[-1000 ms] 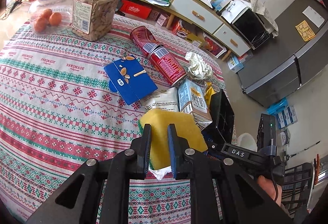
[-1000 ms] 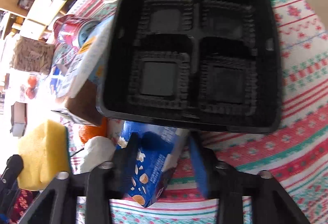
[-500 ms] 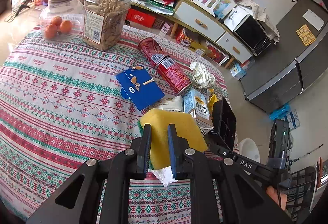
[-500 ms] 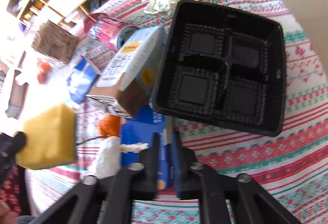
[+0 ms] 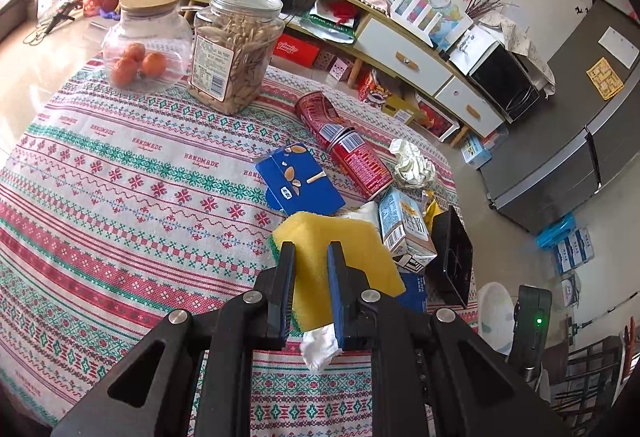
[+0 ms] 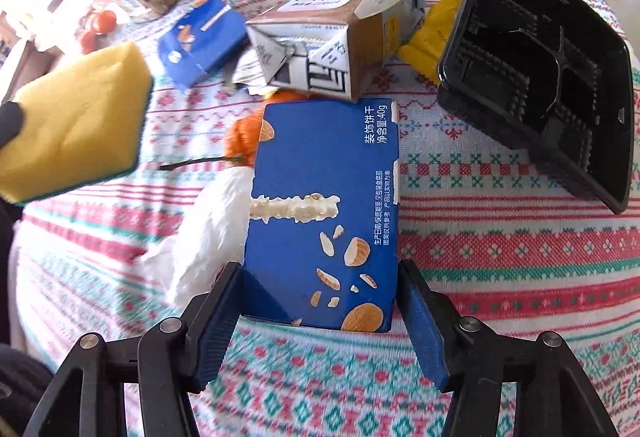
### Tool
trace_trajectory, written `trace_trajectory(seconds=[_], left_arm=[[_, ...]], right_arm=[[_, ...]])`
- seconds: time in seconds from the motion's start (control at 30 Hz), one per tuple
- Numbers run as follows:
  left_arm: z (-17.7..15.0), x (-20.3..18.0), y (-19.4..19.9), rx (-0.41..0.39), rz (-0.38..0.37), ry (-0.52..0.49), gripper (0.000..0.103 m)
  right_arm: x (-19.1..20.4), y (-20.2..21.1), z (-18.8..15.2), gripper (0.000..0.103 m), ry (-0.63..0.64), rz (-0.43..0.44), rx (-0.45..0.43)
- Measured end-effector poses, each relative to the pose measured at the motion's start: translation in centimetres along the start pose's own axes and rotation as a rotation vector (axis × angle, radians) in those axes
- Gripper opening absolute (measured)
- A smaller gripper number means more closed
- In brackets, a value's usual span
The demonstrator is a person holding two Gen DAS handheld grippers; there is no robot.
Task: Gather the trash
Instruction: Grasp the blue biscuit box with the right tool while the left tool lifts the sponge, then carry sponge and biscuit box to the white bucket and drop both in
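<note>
Your left gripper (image 5: 310,291) pinches the yellow foam sponge (image 5: 340,261) to sweep trash, while your right gripper (image 6: 320,311) — jaws spread wide — straddles the flat blue cardboard biscuit box (image 6: 324,213), ready to grab it.

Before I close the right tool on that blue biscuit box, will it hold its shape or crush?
The blue biscuit box is thin card with a torn far end, so it is probably empty, light, and likely to cave under a firm squeeze. It lies flat between the open right tool, so it may slide on the tablecloth rather than tip.

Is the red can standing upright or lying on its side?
Lying on its side: the red can stretches flat along the tablecloth, its round end facing the right wrist camera.
</note>
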State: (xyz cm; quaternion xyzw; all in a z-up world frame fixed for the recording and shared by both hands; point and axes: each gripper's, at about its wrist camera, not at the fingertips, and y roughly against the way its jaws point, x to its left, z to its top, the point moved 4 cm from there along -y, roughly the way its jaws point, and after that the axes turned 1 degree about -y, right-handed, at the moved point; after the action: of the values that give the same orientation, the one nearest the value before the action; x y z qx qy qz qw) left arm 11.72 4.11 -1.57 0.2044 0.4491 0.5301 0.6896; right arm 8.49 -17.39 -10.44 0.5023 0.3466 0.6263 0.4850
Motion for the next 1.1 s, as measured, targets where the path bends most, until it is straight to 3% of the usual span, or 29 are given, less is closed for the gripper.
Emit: trace_trajectory(seconds=[0.13,0.23,0.37,0.5,0.83,1.0,1.1], left_arm=[[-0.1,-0.5,0.4,-0.004,-0.006,-0.008,0.016],[-0.1,-1.2,0.8,-0.01,-0.015,-0.018,0.016],[-0.2,-2.7,1.5,-0.036,-0.021,-0.052,0.016],[-1.1,-5.6,1.7,-0.047,-0.056,-0.115,0.016],[-6.6,-21.0,-1.3,0.029,-0.191,-0.361,0.016],[-10.2,-29.1,-5.4,0.103,-0.262,-0.441,0.017],[-12.5,-32.6,-8.3,0.15,-0.263,-0.483,0.017]], right_arm=[[-0.5,0.8,-0.1,0.066,-0.004,0.016,0.014],[-0.3,2.1,-0.4,0.066,0.007,0.129,0.038],[-0.3,6.1,-0.4,0.066,0.048,0.166,-0.066],[-2.9,9.7,0.2,0.066,-0.011,0.192,-0.159],[-17.1,18.2,-1.4,0.067,-0.319,0.045,-0.315],[-23.8,19.7,-3.5,0.067,-0.51,0.039,-0.32],[-26.0,19.8,-4.7,0.067,-0.575,0.031,-0.302]])
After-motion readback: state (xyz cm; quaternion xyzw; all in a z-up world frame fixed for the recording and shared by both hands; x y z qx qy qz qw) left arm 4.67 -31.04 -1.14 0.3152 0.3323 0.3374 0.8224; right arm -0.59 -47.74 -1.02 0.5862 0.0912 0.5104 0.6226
